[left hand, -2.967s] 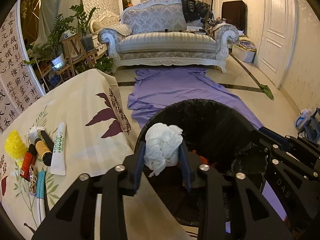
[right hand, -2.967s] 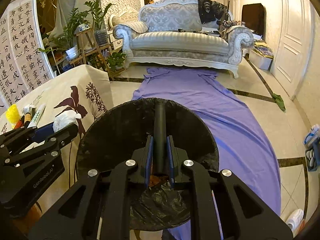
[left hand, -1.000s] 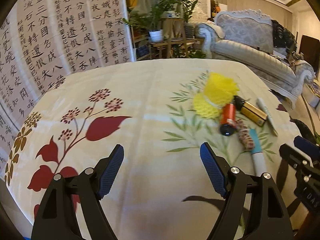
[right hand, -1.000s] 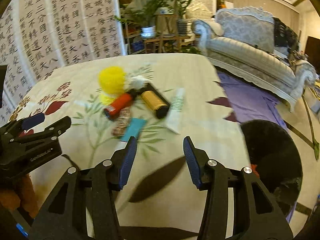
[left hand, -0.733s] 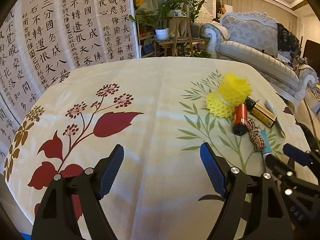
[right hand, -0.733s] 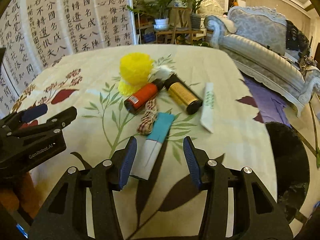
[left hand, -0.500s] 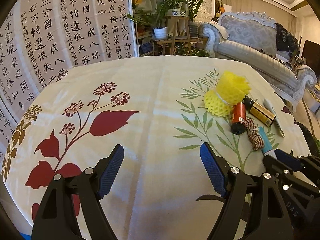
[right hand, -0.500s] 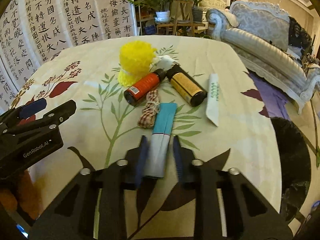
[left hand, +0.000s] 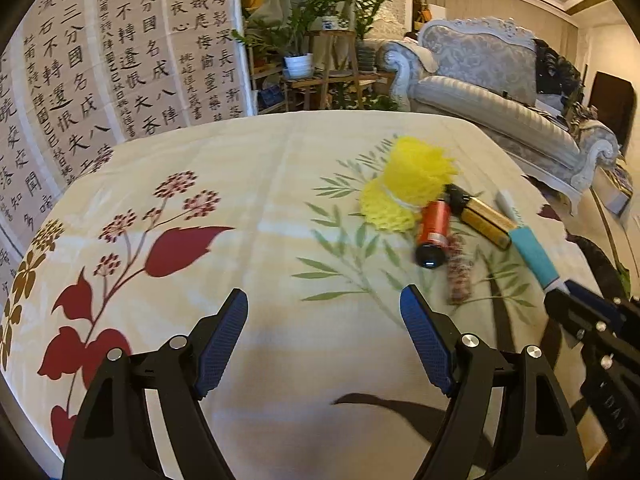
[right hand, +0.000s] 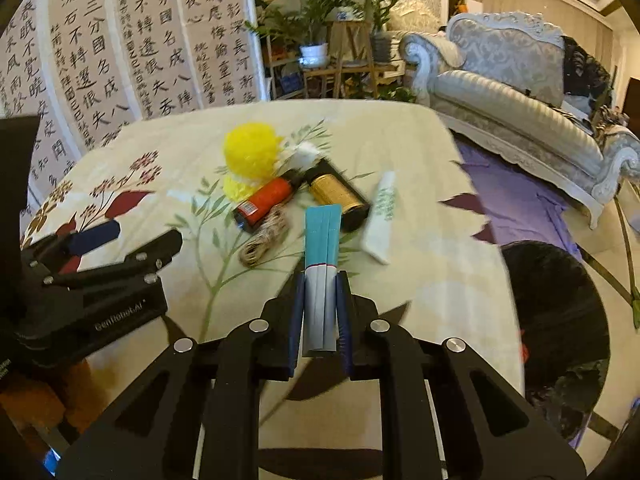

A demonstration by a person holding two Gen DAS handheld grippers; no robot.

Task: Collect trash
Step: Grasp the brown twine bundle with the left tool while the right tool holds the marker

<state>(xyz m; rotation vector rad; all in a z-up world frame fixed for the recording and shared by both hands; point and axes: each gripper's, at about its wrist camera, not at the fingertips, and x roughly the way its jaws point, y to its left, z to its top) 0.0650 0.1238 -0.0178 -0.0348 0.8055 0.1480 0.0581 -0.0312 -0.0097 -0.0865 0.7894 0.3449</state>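
A teal-and-white tube (right hand: 322, 232) sticks forward from my right gripper (right hand: 319, 284), whose jaws are closing, with both pads pressed on its white end. The tube's teal end (left hand: 532, 252) reaches toward a gold-and-black cylinder (right hand: 336, 194). Beside it on the flowered tablecloth (right hand: 420, 280) lie an orange cylinder (right hand: 266, 200), a twine bundle (right hand: 262, 244), a yellow foam net (right hand: 250, 150), a white tissue (right hand: 304, 152) and a white tube (right hand: 382, 216). My left gripper (left hand: 324, 300) hovers open and empty over bare cloth, left of the pile.
A black-lined bin (right hand: 560, 320) stands on the floor past the table's right edge. Behind it lie a purple cloth (right hand: 516, 196) and a pale sofa (right hand: 516, 92). A calligraphy screen (right hand: 120, 48) and potted plants (right hand: 320, 20) back the table.
Both grippers left the bin for the table. The left no longer holds the crumpled tissue. The right gripper came over the teal-and-white tube and closed on it.
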